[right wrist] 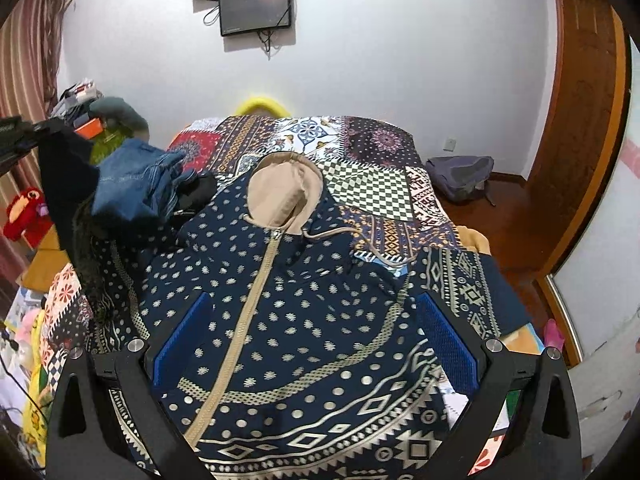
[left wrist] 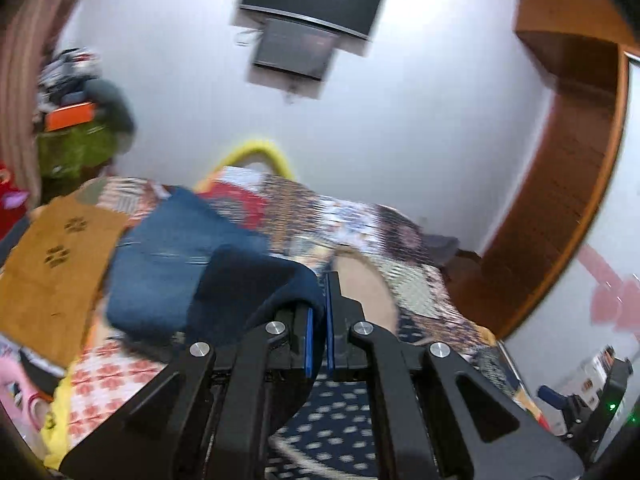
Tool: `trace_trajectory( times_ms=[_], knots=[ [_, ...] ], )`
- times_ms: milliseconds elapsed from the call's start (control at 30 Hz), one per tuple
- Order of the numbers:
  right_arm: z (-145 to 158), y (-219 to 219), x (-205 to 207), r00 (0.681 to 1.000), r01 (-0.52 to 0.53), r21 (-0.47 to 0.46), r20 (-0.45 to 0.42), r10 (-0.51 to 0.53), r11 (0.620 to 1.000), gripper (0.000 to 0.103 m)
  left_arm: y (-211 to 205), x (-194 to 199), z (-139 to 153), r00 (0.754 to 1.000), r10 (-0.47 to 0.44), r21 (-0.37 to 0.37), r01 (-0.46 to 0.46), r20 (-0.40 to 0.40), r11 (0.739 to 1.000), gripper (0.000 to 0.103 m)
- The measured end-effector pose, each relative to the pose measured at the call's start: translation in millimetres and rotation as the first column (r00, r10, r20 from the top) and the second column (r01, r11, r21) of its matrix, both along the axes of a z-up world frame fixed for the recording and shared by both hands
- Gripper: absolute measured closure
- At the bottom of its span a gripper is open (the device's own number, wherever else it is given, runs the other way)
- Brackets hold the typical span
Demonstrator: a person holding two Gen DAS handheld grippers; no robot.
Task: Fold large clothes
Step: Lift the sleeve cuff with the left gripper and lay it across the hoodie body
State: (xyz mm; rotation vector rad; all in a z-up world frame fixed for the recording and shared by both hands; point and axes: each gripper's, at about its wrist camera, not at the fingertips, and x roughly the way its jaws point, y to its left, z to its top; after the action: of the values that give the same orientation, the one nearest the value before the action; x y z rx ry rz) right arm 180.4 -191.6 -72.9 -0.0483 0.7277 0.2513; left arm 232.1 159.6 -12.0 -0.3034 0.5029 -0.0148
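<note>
While the left tongs (left wrist: 318, 336) pinch dark cloth (left wrist: 256, 284) aloft, the right tongs (right wrist: 316, 344) gape over the hoodie (right wrist: 304, 320).

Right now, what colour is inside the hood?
Beige inside the hood, clearest in the right wrist view.

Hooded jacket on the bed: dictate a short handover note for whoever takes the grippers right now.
Left gripper: shut on a fold of dark navy cloth, held up off the bed; whether that cloth belongs to the jacket I cannot tell.
Right gripper: open, over the jacket, gripping nothing.
Hooded jacket: lying front up on the patchwork bedspread, tan hood toward the far wall.
Jeans: heaped left of the hood.
Done: jacket laid out.
Left: every fold.
</note>
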Motion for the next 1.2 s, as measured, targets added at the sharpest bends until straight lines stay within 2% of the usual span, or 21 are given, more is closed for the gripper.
trace_trajectory(
  times_ms=[167, 300, 400, 567, 733, 800, 867, 933, 1000, 1033, 1100, 1200],
  knots=[
    [0.4, -16.8, 1.2, 1.0, 0.028, -0.008, 0.008, -0.027, 1.0, 0.002, -64.1, 31.5, -10.4, 0.99, -0.135, 0.014, 0.136, -0.049, 0.991, 0.1],
    [-2.2, -29.0, 3.4, 0.999, 0.046, -0.011, 0.001, -0.046, 0.999, 0.002, -115.3, 52.1, -33.5, 0.964, -0.235, 0.029, 0.24, -0.128, 0.97, 0.1],
    [-5.5, -35.5, 5.1, 0.998, 0.056, -0.012, -0.013, -0.056, 0.998, 0.002, -149.2, 62.1, -58.8, 0.932, -0.298, 0.033, 0.311, -0.206, 0.95, 0.1],
    [-9.4, -42.8, 5.1, 0.997, 0.07, -0.012, -0.025, -0.07, 0.998, 0.002, -189.6, 71.2, -105.8, 0.856, -0.383, 0.001, 0.409, -0.346, 0.913, 0.1],
    [-12.9, -47.7, 6.5, 0.996, 0.081, -0.021, -0.034, -0.082, 0.996, 0.002, -219.5, 62.6, -144.4, 0.763, -0.453, 0.004, 0.512, -0.46, 0.859, 0.099],
    [-13.9, -48.3, 6.3, 0.996, 0.084, -0.028, -0.035, -0.085, 0.996, 0.002, -223.6, 56.4, -150.9, 0.739, -0.466, 0.015, 0.54, -0.487, 0.841, 0.098],
    [-14.0, -49.0, 5.1, 0.996, 0.085, -0.042, -0.034, -0.086, 0.996, 0.002, -225.8, 49.9, -156.7, 0.72, -0.472, 0.019, 0.558, -0.509, 0.83, 0.093],
    [-13.8, -49.2, 3.9, 0.996, 0.085, -0.059, -0.029, -0.087, 0.995, 0.002, -223.4, 44.1, -157.4, 0.715, -0.471, 0.019, 0.56, -0.517, 0.828, 0.082],
    [-13.4, -49.4, 3.3, 0.996, 0.085, -0.072, -0.026, -0.087, 0.994, 0.002, -216.4, 36.7, -152.9, 0.726, -0.463, 0.026, 0.551, -0.509, 0.834, 0.07],
    [-12.7, -49.1, 3.0, 0.996, 0.084, -0.079, -0.024, -0.087, 0.993, 0.002, -212.3, 33.4, -149.8, 0.737, -0.457, 0.033, 0.543, -0.498, 0.839, 0.062],
    [-11.6, -47.4, 2.3, 0.996, 0.083, -0.086, -0.019, -0.085, 0.993, 0.002, -198.9, 25.6, -138.3, 0.77, -0.433, 0.055, 0.515, -0.467, 0.856, 0.053],
    [-9.0, -40.3, 2.9, 0.998, 0.054, -0.091, -0.02, -0.056, 0.994, 0.002, -173.8, 16.9, -121.3, 0.815, -0.396, 0.071, 0.466, -0.424, 0.882, 0.049]
  ],
)
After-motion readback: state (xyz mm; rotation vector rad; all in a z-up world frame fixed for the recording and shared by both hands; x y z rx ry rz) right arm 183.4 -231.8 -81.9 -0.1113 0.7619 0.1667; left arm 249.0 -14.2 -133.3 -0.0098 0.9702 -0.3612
